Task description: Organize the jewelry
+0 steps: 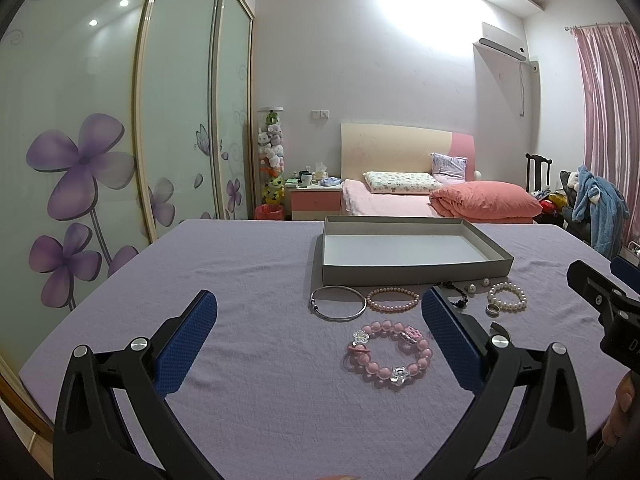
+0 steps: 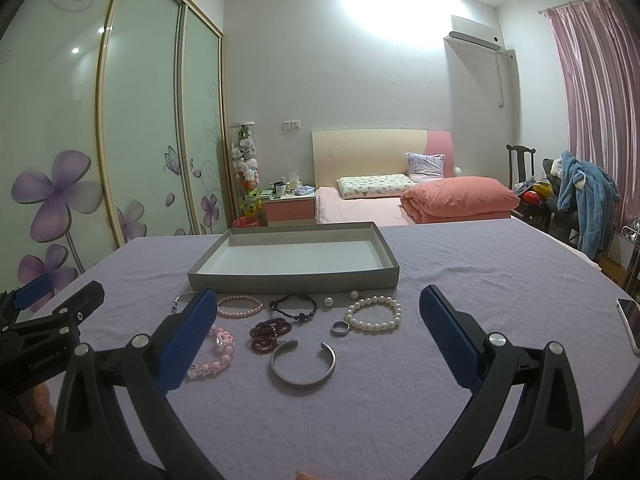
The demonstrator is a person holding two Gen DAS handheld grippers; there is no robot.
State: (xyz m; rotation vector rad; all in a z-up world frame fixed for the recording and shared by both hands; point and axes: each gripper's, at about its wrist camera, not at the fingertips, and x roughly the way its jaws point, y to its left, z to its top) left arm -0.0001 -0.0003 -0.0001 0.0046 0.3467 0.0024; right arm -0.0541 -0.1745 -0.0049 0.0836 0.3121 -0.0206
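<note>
Tray (image 2: pixel 294 276) long axis left-right, near jewelry; cuff bangle (image 2: pixel 303 364) gap faces tray; both claws released, empty.

Phone (image 2: pixel 631 322) cut off; bangle (image 2: pixel 181 300) half-hidden

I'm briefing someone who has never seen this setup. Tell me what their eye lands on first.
First, the cluster of jewelry on the lilac tablecloth: the chunky pink bead bracelet nearest the left gripper, the open silver cuff in front of the right gripper, and the white pearl bracelet beyond it. Just behind them sits the shallow grey tray, holding nothing. Both grippers are wide open.
</note>
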